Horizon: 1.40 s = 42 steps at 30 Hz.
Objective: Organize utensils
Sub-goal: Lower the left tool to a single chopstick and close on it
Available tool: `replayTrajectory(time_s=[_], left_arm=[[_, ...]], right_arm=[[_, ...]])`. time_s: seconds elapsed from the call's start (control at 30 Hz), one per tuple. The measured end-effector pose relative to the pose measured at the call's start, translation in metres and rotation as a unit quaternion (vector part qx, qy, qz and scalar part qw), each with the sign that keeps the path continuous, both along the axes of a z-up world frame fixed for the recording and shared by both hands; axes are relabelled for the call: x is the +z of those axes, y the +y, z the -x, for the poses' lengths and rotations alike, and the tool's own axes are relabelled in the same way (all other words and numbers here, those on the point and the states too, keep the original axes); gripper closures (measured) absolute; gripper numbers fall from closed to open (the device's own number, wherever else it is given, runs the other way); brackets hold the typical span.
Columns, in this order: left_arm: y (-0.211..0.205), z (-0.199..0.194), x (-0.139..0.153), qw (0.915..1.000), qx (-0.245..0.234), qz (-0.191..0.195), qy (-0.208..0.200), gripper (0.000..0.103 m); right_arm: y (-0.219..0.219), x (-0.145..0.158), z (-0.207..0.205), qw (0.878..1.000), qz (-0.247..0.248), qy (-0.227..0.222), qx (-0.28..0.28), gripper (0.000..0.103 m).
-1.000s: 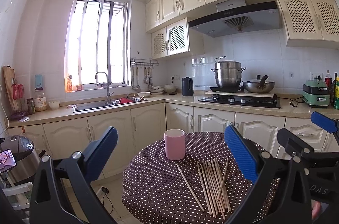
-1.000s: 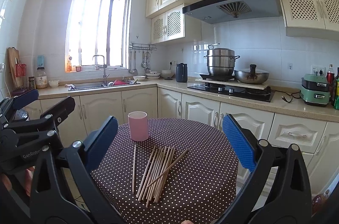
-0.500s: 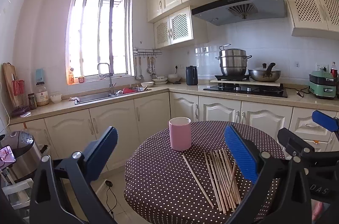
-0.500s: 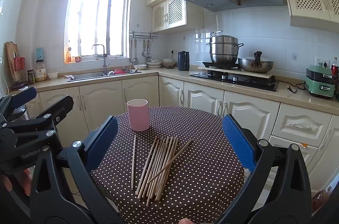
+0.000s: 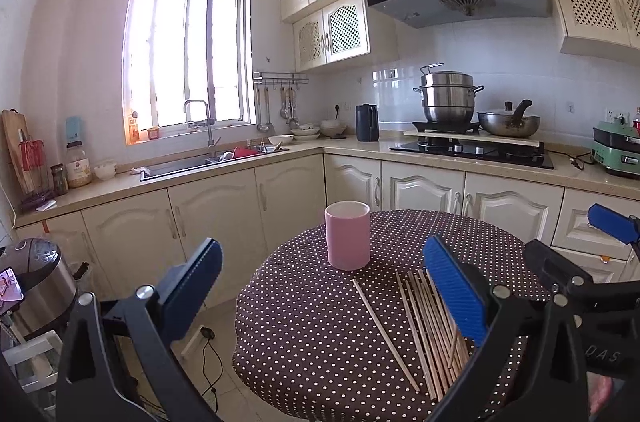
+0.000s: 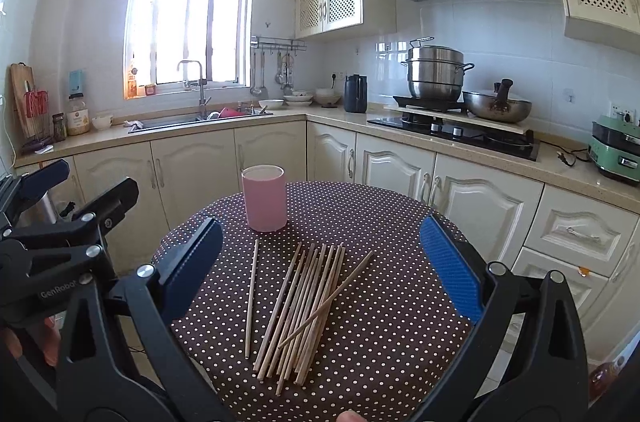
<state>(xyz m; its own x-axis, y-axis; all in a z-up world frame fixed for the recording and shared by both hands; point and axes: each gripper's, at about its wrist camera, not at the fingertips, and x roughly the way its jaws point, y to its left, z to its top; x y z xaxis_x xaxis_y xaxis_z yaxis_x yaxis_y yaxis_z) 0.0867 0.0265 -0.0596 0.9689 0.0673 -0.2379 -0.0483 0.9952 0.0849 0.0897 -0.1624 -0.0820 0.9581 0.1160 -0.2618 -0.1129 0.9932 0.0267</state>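
Observation:
A pink cup [image 5: 347, 236] [image 6: 265, 198] stands upright at the far side of a round table [image 5: 312, 350] [image 6: 400, 342] with a brown dotted cloth. Several wooden chopsticks [image 5: 428, 322] [image 6: 308, 310] lie in a loose bundle in front of it, and one chopstick [image 5: 384, 330] [image 6: 251, 298] lies apart to their left. My left gripper [image 5: 324, 290] [image 6: 86, 182] hovers open at the table's left edge, its jaws empty. My right gripper [image 6: 322, 268] [image 5: 572, 242] hovers open above the bundle, holding nothing.
Cream cabinets [image 6: 192, 174] and a counter run behind the table, with a sink [image 5: 208, 162] and a stove carrying pots [image 6: 436, 74]. A rice cooker [image 5: 40, 274] sits low at the left. A green appliance [image 6: 616, 150] stands on the counter at the right.
Both grippers have come closer to the table and tipped downward, so the cup and chopsticks look larger and higher in view. Nothing on the table has moved. Both stay open.

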Motion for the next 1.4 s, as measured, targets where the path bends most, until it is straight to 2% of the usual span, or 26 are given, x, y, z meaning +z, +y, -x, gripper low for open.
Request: replayTrajectory(time_s=[0.2,0.33,0.43,0.47,0.53,0.63,0.7,0.77,0.83,0.93,0.97,1.1,1.13,1.27,1.4], left_arm=[[-0.002,-0.020,-0.011,0.9996,-0.004,0.001,0.027,0.004],[0.003,-0.053,-0.027,0.9959,-0.011,0.021,0.088,0.004],[0.010,-0.086,-0.045,0.9859,-0.032,0.051,0.156,0.005],[0.012,-0.096,-0.053,0.9809,-0.039,0.061,0.180,0.012],[0.012,-0.117,-0.069,0.9702,-0.049,0.076,0.224,0.025],[0.008,-0.146,-0.095,0.9542,-0.058,0.088,0.280,0.036],[0.000,-0.164,-0.111,0.9453,-0.051,0.079,0.312,0.043],[-0.006,-0.184,-0.128,0.9323,-0.052,0.077,0.350,0.051],[-0.009,-0.201,-0.141,0.9209,-0.043,0.078,0.380,0.053],[-0.011,-0.226,-0.160,0.9071,-0.030,0.086,0.411,0.053],[-0.012,-0.231,-0.164,0.9052,-0.026,0.085,0.416,0.053],[-0.019,-0.249,-0.177,0.8997,-0.015,0.067,0.431,0.055],[-0.021,-0.252,-0.178,0.8988,-0.014,0.065,0.433,0.059],[-0.026,-0.267,-0.180,0.8946,-0.004,0.047,0.444,0.069],[-0.030,-0.278,-0.184,0.8898,0.001,0.041,0.454,0.070]], right_arm=[[-0.003,-0.010,-0.020,1.000,0.010,0.019,0.003,0.006],[-0.012,-0.022,-0.044,0.998,0.017,0.052,0.002,0.006],[-0.022,-0.035,-0.065,0.996,0.025,0.083,0.003,0.006],[-0.025,-0.039,-0.071,0.995,0.026,0.092,0.003,0.008],[-0.033,-0.049,-0.087,0.992,0.020,0.122,0.010,0.021],[-0.040,-0.065,-0.112,0.985,0.010,0.171,0.030,0.023],[-0.041,-0.078,-0.130,0.977,0.007,0.207,0.047,0.028],[-0.044,-0.089,-0.150,0.966,-0.009,0.252,0.063,0.037],[-0.050,-0.097,-0.167,0.954,-0.026,0.288,0.072,0.043],[-0.055,-0.103,-0.188,0.942,-0.040,0.325,0.072,0.043],[-0.056,-0.105,-0.193,0.938,-0.044,0.336,0.070,0.043],[-0.063,-0.113,-0.214,0.922,-0.062,0.377,0.065,0.057],[-0.065,-0.116,-0.221,0.917,-0.068,0.388,0.063,0.061],[-0.070,-0.124,-0.242,0.899,-0.089,0.426,0.051,0.064],[-0.069,-0.124,-0.254,0.885,-0.108,0.451,0.045,0.065]])
